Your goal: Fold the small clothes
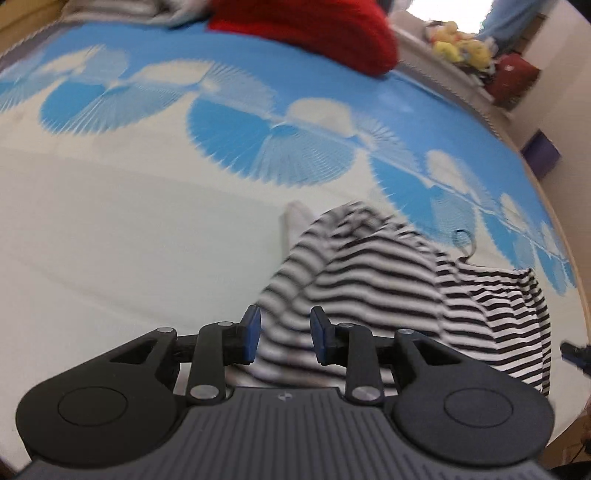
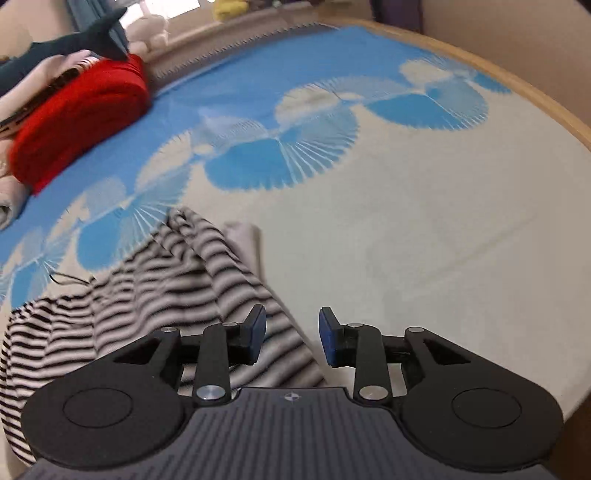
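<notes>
Left gripper: jaws apart, blue pads clear of the cloth, nothing grasped; striped garment directly beyond and partly under the gap. Right gripper: jaws likewise apart and empty, striped garment under the left pad and off to the left, bare bedspread under the right pad. Garment bunched and rumpled on the pale part of the blue-and-white bedspread, a pale inner layer or tag showing at its far edge, a thin dark loop just beyond it. Red folded item and other piled clothes well apart at the far end of the bed.

Step in hand, as judged: regrasp for the next fold. Advised: pick two matching edge points, one per gripper, not the heaped middle; close on a single layer of hem; lift and draw outward to flatten before folding over; keep the pale layer from catching.
</notes>
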Action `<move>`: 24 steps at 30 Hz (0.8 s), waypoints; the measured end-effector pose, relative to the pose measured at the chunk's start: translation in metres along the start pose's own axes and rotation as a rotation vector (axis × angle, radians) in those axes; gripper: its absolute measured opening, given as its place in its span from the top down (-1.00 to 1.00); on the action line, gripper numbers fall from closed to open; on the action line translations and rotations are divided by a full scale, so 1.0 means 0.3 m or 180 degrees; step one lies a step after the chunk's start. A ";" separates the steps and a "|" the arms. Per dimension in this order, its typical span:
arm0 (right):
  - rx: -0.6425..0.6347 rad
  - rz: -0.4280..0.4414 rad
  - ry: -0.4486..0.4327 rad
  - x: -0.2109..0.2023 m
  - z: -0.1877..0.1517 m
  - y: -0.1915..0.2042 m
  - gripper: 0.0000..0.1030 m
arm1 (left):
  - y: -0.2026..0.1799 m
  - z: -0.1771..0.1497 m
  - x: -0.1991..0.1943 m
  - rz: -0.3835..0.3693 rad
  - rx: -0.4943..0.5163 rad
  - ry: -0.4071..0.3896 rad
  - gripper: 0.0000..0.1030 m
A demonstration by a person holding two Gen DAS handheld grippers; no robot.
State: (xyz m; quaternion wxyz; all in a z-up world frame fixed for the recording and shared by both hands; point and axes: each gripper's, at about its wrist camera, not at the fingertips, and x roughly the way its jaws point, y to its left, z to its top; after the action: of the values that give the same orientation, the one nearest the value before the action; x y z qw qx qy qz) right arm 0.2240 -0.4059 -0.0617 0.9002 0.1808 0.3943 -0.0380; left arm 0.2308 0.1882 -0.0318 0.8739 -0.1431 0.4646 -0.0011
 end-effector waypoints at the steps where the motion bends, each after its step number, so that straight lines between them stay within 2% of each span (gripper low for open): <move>1: -0.0033 0.0034 -0.0029 0.013 0.010 0.020 0.35 | -0.048 0.019 0.021 0.0008 0.0139 0.0010 0.29; 3: -0.0155 0.0085 -0.0081 0.043 0.030 0.068 0.26 | -0.122 0.070 0.065 0.0137 0.0425 0.0024 0.02; 5: -0.0334 0.0095 -0.0106 0.085 0.053 0.129 0.17 | -0.154 0.106 0.141 0.0209 0.0583 0.0000 -0.17; 7: -0.0469 0.0039 -0.0104 0.117 0.066 0.171 0.14 | -0.157 0.131 0.195 0.0223 0.0651 -0.0009 -0.18; 10: -0.0569 -0.0001 -0.0045 0.185 0.078 0.222 0.14 | -0.122 0.137 0.261 0.0215 0.0576 -0.0093 -0.15; 12: -0.0680 -0.0072 -0.0055 0.229 0.086 0.252 0.15 | -0.120 0.152 0.298 0.0226 0.0574 -0.0034 0.15; 14: -0.0745 -0.0135 -0.0058 0.260 0.093 0.267 0.16 | -0.129 0.167 0.312 0.0177 0.0710 -0.0136 0.26; 16: -0.0731 -0.0201 -0.0081 0.285 0.110 0.274 0.37 | -0.129 0.178 0.337 0.0174 0.0778 -0.0097 0.63; 17: -0.0693 -0.0194 -0.0098 0.292 0.120 0.271 0.67 | -0.124 0.185 0.350 0.0153 0.0758 -0.0037 0.94; 18: -0.0636 -0.0135 -0.0112 0.297 0.132 0.267 0.94 | -0.119 0.195 0.354 0.0150 0.0726 -0.0042 0.95; 20: -0.0538 -0.0063 -0.0225 0.290 0.153 0.263 0.98 | -0.108 0.216 0.329 0.0188 0.0645 -0.0269 0.96; 22: -0.0443 -0.0104 -0.0534 0.251 0.176 0.263 0.98 | -0.088 0.239 0.289 0.0119 0.0451 -0.0542 0.96; 24: -0.0384 -0.0085 -0.0700 0.230 0.188 0.264 0.97 | -0.095 0.239 0.288 0.0181 0.0450 -0.0594 0.95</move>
State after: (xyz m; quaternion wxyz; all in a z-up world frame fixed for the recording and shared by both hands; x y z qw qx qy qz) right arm 0.3274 -0.3469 -0.0532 0.9467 0.1159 0.2971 -0.0458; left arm 0.3419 0.1671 -0.0570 0.9209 -0.0673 0.3838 0.0041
